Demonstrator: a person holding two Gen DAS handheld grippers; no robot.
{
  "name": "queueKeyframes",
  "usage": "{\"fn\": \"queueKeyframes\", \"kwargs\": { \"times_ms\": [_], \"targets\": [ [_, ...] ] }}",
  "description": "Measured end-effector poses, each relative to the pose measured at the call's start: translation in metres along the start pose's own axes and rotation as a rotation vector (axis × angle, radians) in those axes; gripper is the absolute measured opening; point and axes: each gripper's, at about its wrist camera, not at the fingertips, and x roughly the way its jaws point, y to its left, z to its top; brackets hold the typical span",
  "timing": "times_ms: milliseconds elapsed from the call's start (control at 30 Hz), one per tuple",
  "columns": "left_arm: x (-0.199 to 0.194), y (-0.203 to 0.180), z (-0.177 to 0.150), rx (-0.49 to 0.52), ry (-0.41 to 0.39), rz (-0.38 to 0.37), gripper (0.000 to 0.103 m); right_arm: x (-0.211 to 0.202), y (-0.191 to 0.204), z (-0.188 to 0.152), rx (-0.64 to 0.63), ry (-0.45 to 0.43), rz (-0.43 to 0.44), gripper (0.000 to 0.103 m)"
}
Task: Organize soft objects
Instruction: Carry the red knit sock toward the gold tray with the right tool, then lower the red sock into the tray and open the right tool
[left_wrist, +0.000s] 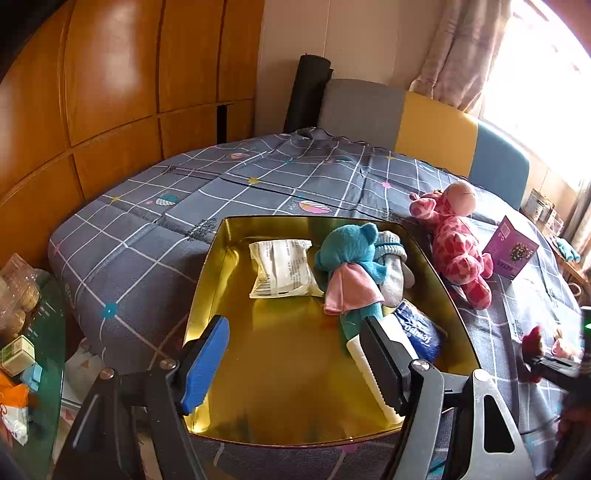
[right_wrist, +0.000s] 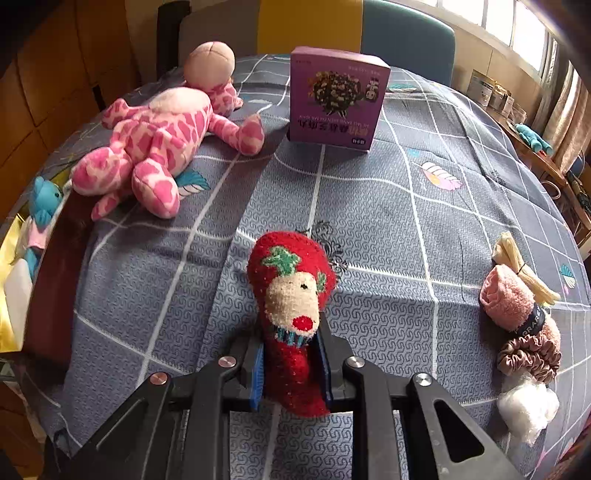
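My right gripper (right_wrist: 291, 360) is shut on a red fuzzy sock (right_wrist: 291, 295) with a reindeer face, held just over the bed cover. My left gripper (left_wrist: 291, 354) is open and empty above the near part of a gold tin tray (left_wrist: 273, 362). In the tray lie a blue teddy (left_wrist: 351, 258) with a pink cloth, grey socks (left_wrist: 395, 266), a white packet (left_wrist: 282, 267), a blue tissue pack (left_wrist: 421, 332) and a white block. A pink spotted giraffe plush (right_wrist: 159, 136) lies on the bed beside the tray; it also shows in the left wrist view (left_wrist: 454, 240).
A purple box (right_wrist: 336, 98) stands on the bed behind the sock. At the right edge lie a pink rolled sock (right_wrist: 513, 299), a brown scrunchie (right_wrist: 528, 356), white stuffing (right_wrist: 526, 406) and pale sticks. A green glass side table (left_wrist: 44, 332) with clutter stands left of the bed.
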Motion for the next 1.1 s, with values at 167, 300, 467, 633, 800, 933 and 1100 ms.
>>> {"fn": "queueKeyframes", "kwargs": {
  "times_ms": [167, 300, 467, 633, 800, 933, 1100],
  "targets": [
    [0.004, 0.005, -0.001, -0.01, 0.007, 0.003, 0.074, -0.028, 0.023, 0.01, -0.051, -0.061, 0.065, 0.022],
    [0.005, 0.007, -0.001, -0.014, 0.01, 0.007, 0.074, -0.047, 0.057, 0.018, -0.132, -0.091, 0.165, 0.022],
    [0.007, 0.009, -0.001, -0.018, 0.009, 0.012, 0.073, -0.065, 0.105, 0.025, -0.225, -0.092, 0.299, 0.022],
    [0.005, 0.015, 0.002, -0.026, -0.001, 0.024, 0.073, -0.072, 0.163, 0.031, -0.318, -0.037, 0.487, 0.022],
    [0.001, 0.036, 0.013, -0.069, -0.034, 0.07, 0.073, -0.065, 0.223, 0.036, -0.385, 0.036, 0.598, 0.022],
    [-0.001, 0.059, 0.02, -0.122, -0.053, 0.108, 0.073, -0.048, 0.261, 0.037, -0.41, 0.071, 0.592, 0.022],
    [-0.001, 0.073, 0.021, -0.151, -0.054, 0.124, 0.073, -0.028, 0.299, 0.034, -0.434, 0.104, 0.584, 0.022]
  ]
}}
